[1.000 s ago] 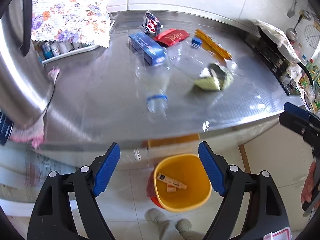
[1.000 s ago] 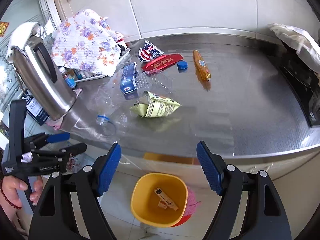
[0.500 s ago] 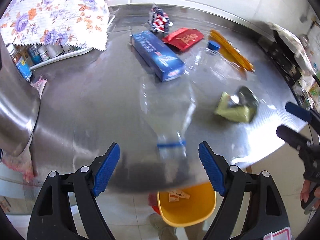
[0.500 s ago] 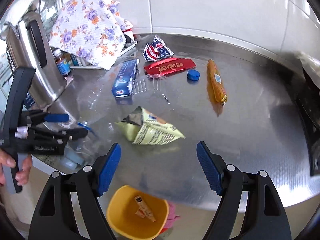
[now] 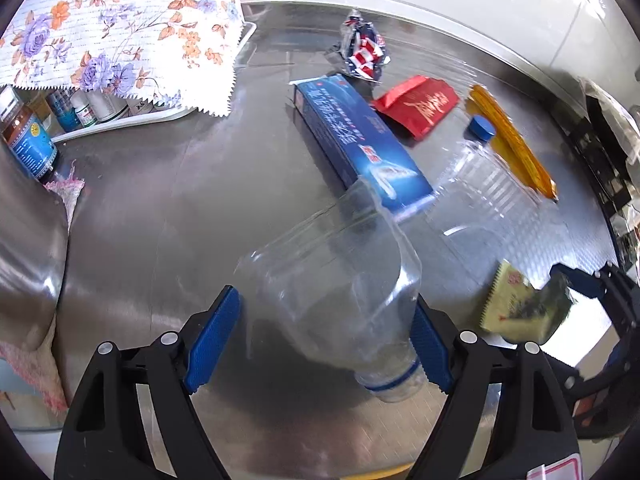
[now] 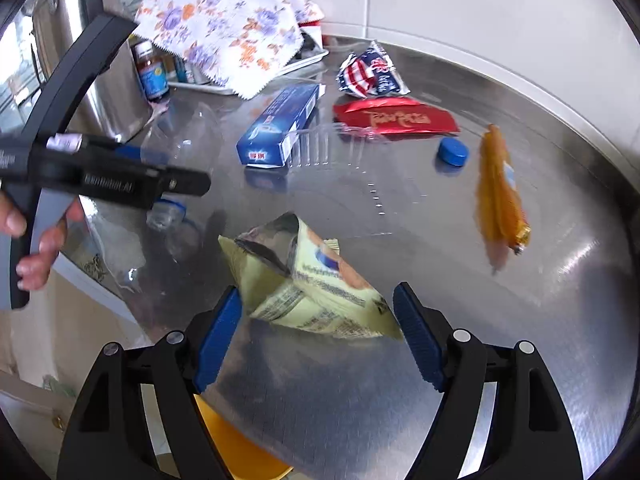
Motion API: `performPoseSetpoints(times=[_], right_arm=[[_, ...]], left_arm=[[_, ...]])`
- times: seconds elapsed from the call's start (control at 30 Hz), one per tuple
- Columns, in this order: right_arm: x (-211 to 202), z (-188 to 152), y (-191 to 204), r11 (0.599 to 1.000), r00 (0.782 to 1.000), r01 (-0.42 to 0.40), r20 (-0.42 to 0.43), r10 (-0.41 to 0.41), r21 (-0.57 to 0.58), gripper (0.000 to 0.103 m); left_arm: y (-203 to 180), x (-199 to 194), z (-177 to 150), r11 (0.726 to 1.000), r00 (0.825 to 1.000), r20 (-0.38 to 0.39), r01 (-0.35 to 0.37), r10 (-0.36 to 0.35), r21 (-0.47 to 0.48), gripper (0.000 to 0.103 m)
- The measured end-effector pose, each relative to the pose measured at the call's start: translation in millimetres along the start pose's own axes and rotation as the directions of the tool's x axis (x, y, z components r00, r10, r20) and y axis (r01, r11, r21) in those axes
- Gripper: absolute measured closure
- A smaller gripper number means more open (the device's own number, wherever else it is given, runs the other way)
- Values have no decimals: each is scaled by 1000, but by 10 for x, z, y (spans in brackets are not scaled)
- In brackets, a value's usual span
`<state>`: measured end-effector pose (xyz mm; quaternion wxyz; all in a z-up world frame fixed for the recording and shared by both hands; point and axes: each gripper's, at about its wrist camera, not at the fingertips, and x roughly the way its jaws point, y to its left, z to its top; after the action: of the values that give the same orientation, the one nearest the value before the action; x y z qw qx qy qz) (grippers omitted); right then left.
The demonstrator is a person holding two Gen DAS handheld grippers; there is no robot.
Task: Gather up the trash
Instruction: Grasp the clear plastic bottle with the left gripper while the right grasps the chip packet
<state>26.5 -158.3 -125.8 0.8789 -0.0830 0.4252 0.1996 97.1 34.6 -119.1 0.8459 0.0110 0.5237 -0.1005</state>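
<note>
The steel tabletop [image 6: 460, 360] carries a crushed clear bottle [image 5: 340, 280] and yellow snack bag [image 6: 316, 288] near its front edge; a blue box [image 6: 280, 128], red packet [image 6: 396, 120], blue cap [image 6: 453, 151] and orange wrapper [image 6: 500, 196] lie farther back.

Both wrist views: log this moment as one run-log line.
left gripper: open, jaws astride clear plastic bottle | right gripper: open, jaws astride yellow snack bag | both on steel counter, nothing gripped

Black plastic claw [image 5: 326, 340] frames, ribbed blue pads [image 5: 212, 338], silver round pivot screws [image 5: 170, 337].
</note>
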Motion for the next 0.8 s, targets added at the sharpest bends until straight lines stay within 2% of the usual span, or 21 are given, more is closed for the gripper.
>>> performPoseSetpoints(times=[0.07,0.1,0.2,0.27,0.5,0.8], right_arm=[[49,3,3,1000,1000,-7,-1,7,-1,28],[59,5,-11,1000,1000,-15,0,15,7,39],[76,-5,-33,998,999,-54,2,54,40,51],[67,5,-33,997,998,-61,5,61,54,54],[11,7,-134,982,993,-117,16,116,145,57],[-138,-48,-157,971,994,-107,42,100,215,58]], left_arm=[[22,42,46,1000,1000,0,-8,8,-2,25],[34,52,68,1000,1000,5,-8,8,-3,26],[59,70,109,1000,1000,10,-4,4,-4,31],[66,79,138,1000,1000,16,2,-2,-4,35],[31,-9,133,999,999,49,22,-23,26,35],[-10,-198,44,996,996,78,36,-42,83,35]])
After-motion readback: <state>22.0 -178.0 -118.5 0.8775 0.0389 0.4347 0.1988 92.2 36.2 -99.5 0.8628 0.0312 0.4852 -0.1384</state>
